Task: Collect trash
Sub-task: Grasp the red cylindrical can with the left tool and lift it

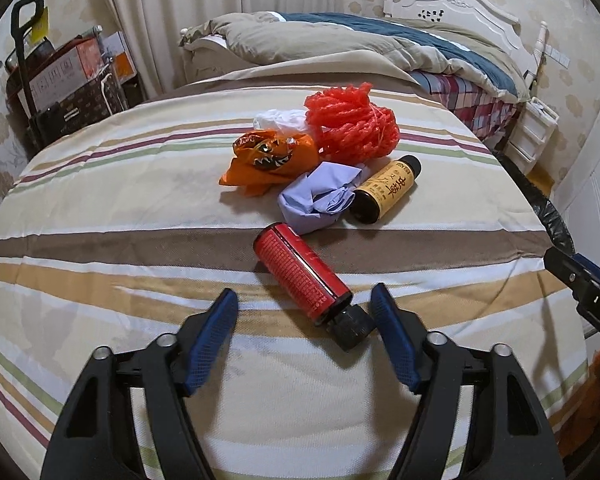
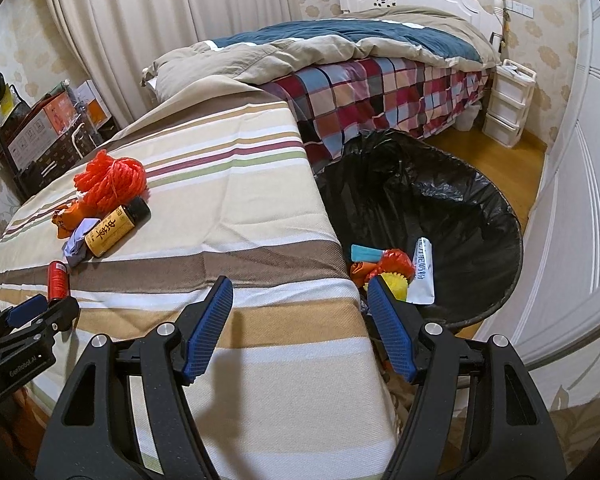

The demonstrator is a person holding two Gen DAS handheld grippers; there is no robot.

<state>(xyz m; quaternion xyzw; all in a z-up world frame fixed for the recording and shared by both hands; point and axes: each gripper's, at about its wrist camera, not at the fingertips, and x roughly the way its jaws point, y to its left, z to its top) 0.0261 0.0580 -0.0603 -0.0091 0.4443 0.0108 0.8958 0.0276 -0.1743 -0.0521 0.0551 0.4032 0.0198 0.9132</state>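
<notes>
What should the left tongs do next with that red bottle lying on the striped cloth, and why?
Probably ease forward a little and close. The left tongs are open, and the red bottle lies between the pads cap-first, only its black cap near the right pad, not yet gripped. Going deeper would put the pads on the body. The lined bin waits beside the cloth.

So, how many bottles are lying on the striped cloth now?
2: the red bottle lies nearest, between the open left gripper's fingers; the yellow bottle lies beside the red net. The pile may hide others.
</notes>
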